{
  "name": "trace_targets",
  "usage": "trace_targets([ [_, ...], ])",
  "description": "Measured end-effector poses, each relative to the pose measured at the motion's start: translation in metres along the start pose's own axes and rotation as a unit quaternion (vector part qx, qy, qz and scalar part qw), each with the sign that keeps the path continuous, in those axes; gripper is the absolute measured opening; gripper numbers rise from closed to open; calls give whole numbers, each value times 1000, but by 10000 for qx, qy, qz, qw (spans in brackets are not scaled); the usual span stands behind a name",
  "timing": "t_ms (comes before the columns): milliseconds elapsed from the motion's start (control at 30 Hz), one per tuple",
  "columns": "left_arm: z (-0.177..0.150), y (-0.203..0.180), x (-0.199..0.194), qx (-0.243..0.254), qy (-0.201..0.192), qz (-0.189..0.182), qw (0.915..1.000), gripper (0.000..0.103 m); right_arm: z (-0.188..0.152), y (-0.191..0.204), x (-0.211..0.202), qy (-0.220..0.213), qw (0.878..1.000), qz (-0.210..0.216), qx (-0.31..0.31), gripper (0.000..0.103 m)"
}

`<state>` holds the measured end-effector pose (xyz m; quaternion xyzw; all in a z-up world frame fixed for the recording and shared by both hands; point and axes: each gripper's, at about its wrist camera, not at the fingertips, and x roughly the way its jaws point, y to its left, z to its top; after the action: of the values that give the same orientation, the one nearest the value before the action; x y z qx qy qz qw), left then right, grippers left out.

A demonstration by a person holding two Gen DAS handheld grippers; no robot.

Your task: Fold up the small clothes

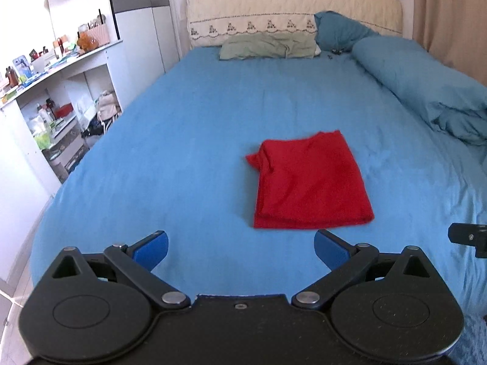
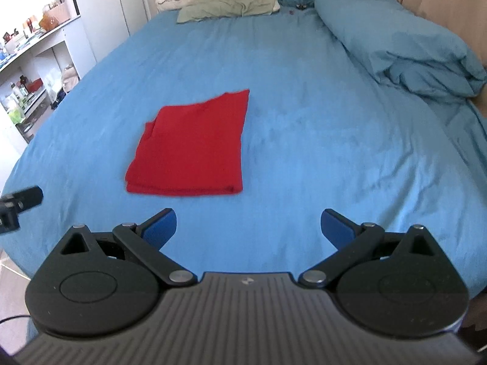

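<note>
A red garment (image 1: 309, 179) lies folded into a rough rectangle on the blue bed sheet (image 1: 182, 140); a small flap sticks out at its far left corner. It also shows in the right wrist view (image 2: 190, 146). My left gripper (image 1: 241, 249) is open and empty, hovering just in front of the garment's near edge. My right gripper (image 2: 248, 226) is open and empty, in front of and to the right of the garment. Part of the right gripper (image 1: 468, 238) shows at the left view's edge, and part of the left gripper (image 2: 18, 202) at the right view's edge.
A rolled blue duvet (image 1: 426, 91) lies along the bed's right side. A green pillow (image 1: 268, 47) and a blue pillow (image 1: 338, 30) lie at the headboard (image 1: 274, 6). Cluttered white shelves (image 1: 54, 91) stand left of the bed.
</note>
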<state>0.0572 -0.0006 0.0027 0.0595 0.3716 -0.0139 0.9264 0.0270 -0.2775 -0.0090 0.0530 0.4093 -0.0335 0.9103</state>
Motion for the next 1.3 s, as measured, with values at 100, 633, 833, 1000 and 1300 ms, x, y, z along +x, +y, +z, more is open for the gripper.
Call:
trace_targets([
  [100, -4, -3, -5, -65, -5, -79, 9999, 103, -9, -3, -4, 46, 10000, -45, 12, 103],
  [633, -5, -1, -20, -70, -182, -141, 9997, 103, -17, 3, -23, -98, 9998, -185, -71, 103],
  [833, -7, 0, -23, -54, -215, -98, 9997, 103, -17, 2, -25, -125, 9998, -155, -47, 103],
  [1000, -7, 1, -22, -58, -205, -91, 9997, 103, -17, 3, -26, -129, 9998, -155, -45, 103],
  [1300, -6, 3, -23, -67, -249, -102, 9996, 103, -16, 3, -29, -145, 9998, -167, 18, 103],
])
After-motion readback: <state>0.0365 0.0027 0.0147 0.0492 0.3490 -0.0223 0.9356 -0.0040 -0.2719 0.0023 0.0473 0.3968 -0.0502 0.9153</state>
